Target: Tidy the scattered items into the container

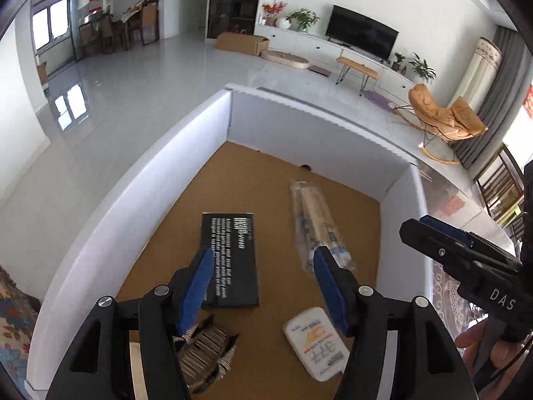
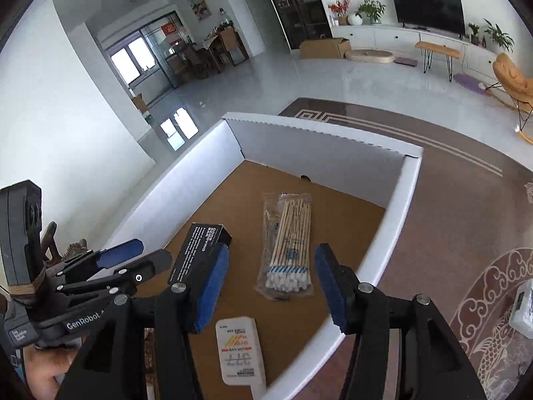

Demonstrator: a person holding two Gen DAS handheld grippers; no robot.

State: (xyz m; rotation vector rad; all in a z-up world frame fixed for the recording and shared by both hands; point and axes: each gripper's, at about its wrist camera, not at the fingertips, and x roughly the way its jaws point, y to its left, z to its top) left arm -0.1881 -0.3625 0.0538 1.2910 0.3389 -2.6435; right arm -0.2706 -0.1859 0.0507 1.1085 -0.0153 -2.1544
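Note:
A white box [image 1: 143,180] [image 2: 404,200] with a brown cardboard floor fills both views. In it lie a black carton [image 1: 230,260] [image 2: 200,253], a clear bag of cotton swabs [image 1: 311,226] [image 2: 288,246], a white packet [image 1: 316,346] [image 2: 241,350] and a silver foil pack [image 1: 206,356]. My left gripper [image 1: 263,286] [image 2: 140,256] hangs open over the box floor, and its pads press on nothing. My right gripper [image 2: 271,288] [image 1: 429,230] is open too, above the swab bag. Its left pad stands in front of the black carton.
The box rests on a brown patterned surface [image 2: 449,233], where a white object [image 2: 523,310] lies at the far right. A hand [image 1: 479,340] [image 2: 50,363] holds each gripper close beside the other. Behind the box is the glossy floor of a living room.

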